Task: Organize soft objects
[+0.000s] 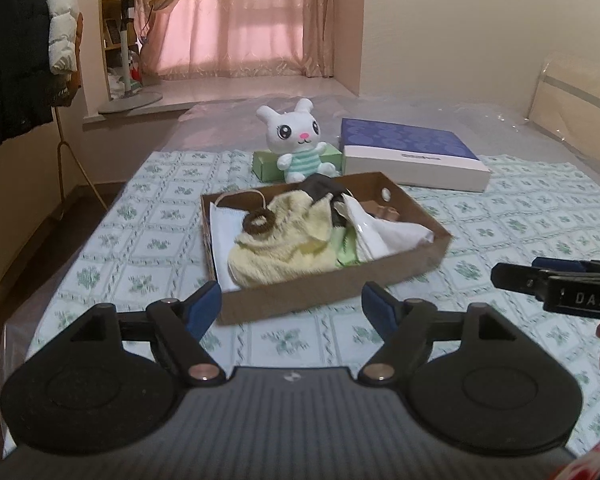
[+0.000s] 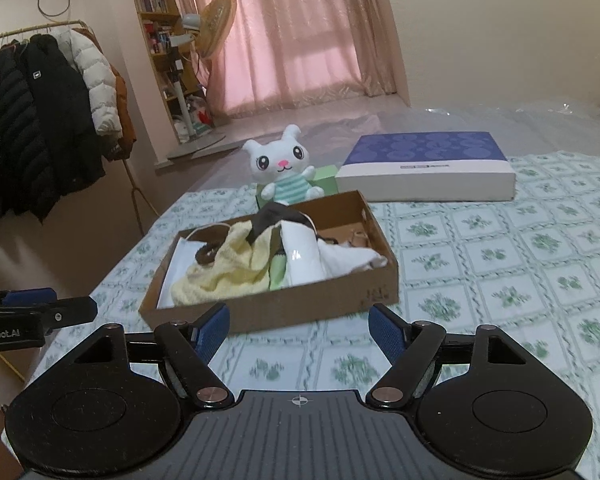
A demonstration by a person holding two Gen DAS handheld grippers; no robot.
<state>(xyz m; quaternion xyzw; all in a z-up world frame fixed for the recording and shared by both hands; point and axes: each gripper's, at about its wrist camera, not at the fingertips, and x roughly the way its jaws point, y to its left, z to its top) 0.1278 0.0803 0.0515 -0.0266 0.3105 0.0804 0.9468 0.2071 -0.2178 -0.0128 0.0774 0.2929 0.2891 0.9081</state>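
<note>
My left tongs (image 1: 291,307) and right tongs (image 2: 299,327): both wide, empty; cardboard tray (image 1: 332,284) of cloths at 12 o'clock (plush rabbit (image 1: 298,140) behind)

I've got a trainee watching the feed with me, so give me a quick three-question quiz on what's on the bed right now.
1. True or false: the left tool is shut on the yellow towel.
2. Which item lies on top of the yellow towel? A) brown hair tie B) plush bunny C) purple box
3. Fill in: the plush bunny sits just behind the far wall of the ______.

Key
1. False: both the left tool and the right tool are open and hold nothing.
2. A
3. cardboard tray
</note>
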